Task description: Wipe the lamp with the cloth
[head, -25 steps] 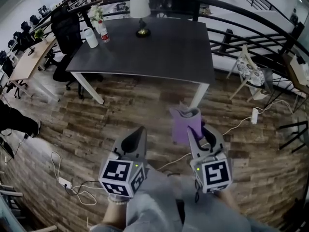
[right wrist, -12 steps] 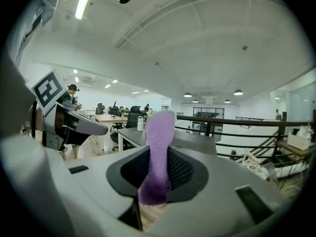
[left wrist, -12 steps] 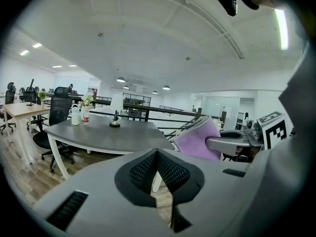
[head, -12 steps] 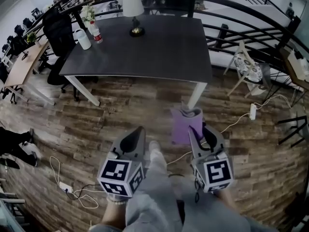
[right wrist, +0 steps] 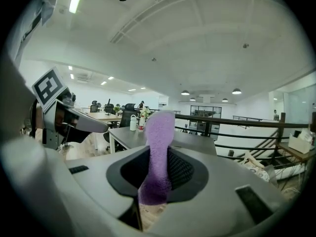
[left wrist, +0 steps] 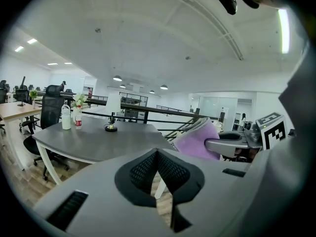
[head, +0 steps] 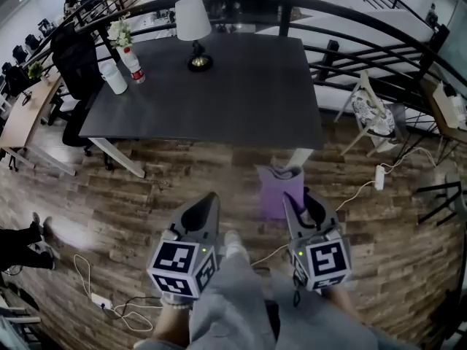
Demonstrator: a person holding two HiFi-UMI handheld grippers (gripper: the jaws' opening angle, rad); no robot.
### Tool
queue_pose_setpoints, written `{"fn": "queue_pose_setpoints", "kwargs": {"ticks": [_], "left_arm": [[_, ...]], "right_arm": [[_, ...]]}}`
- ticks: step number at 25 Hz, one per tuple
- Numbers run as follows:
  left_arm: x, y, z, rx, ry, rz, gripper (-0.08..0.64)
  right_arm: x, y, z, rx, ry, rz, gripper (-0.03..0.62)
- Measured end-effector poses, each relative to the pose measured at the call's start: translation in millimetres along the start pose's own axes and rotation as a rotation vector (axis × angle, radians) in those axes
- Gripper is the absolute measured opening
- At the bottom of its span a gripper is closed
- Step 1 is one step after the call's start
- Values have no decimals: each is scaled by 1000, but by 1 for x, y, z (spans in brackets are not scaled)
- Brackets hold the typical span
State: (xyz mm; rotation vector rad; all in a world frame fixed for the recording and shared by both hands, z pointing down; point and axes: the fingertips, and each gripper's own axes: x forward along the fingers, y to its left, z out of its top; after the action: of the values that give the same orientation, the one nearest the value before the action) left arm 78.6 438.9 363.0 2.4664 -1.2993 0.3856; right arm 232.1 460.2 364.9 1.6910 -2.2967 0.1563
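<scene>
"Any lettering you can make out?"

"None. The marker cube on the left gripper shows only black-and-white square patterns, with no letters or digits. The cube on the right gripper is the same."

"What about the bottle on the table?"

"It has a red label round it, but the print is too small to read."

"Any signs in the room behind?"

"None that I can read in either gripper view. Everything back there is too far off and blurred."
</scene>
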Motion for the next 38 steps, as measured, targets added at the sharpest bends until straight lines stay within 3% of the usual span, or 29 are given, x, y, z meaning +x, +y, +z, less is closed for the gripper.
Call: {"fn": "queue_pose_setpoints", "kwargs": {"ticks": [16, 38], "left_arm": [[72, 114, 61, -2, -20, 28, 9], [85, 196, 71, -58, -25, 147, 9]], "right_arm": [[141, -3, 64, -38, -52, 17, 94], [230, -7, 83, -55, -42, 43, 94]]}}
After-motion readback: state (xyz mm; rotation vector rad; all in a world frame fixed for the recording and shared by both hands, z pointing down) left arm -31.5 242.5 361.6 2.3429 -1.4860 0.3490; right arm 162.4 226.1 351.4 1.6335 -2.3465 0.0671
